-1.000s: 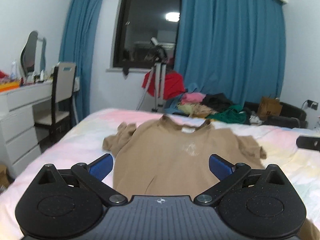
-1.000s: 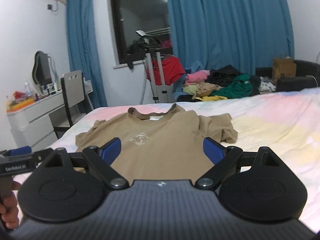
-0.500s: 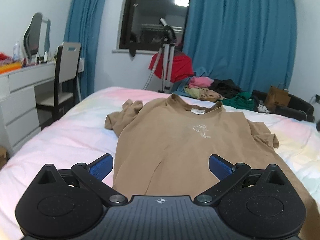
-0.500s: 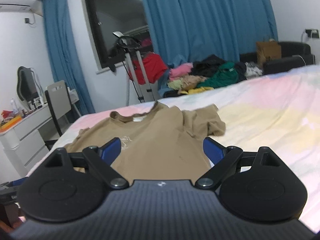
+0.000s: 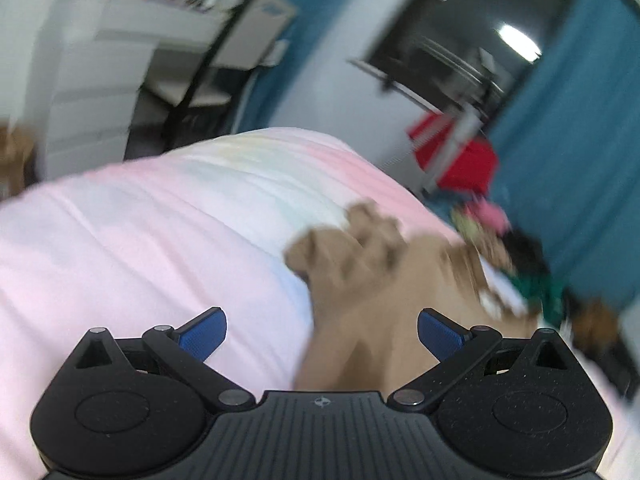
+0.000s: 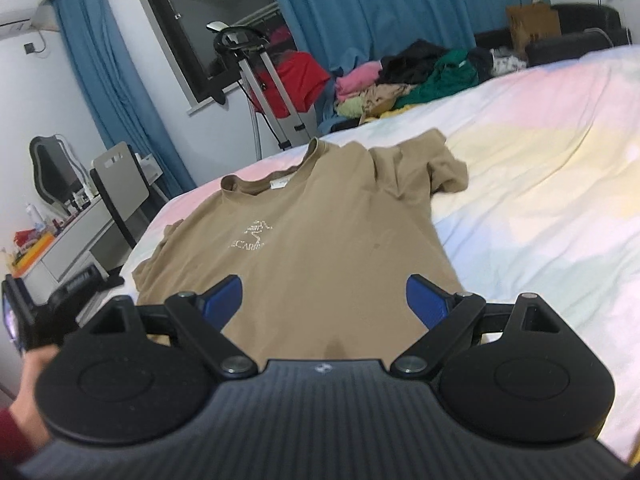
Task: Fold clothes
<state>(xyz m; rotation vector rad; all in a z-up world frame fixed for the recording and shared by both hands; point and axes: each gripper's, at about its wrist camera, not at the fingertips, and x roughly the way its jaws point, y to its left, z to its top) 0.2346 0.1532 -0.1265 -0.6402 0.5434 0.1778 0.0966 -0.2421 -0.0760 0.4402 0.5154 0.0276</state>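
A tan T-shirt (image 6: 320, 236) with a white chest print lies flat, face up, on the pastel bedspread (image 6: 540, 200), collar toward the far edge. My right gripper (image 6: 324, 304) is open and empty, above the shirt's lower part. My left gripper (image 5: 320, 334) is open and empty, tilted, over the shirt's left side; its view is blurred. There the shirt (image 5: 372, 280) shows with its bunched left sleeve (image 5: 348, 236). The left gripper's body, held by a hand, also shows in the right wrist view (image 6: 52, 304) at the far left.
A heap of clothes (image 6: 408, 76) lies beyond the bed's far edge, by blue curtains. A stand with a red garment (image 6: 280, 80) is under the window. A chair (image 6: 120, 188) and white dresser (image 6: 60, 252) stand left of the bed.
The left gripper has swung and tilted sharply toward the shirt's left side, blurring its view. The right gripper has moved closer over the shirt and tilted. Both stay open.
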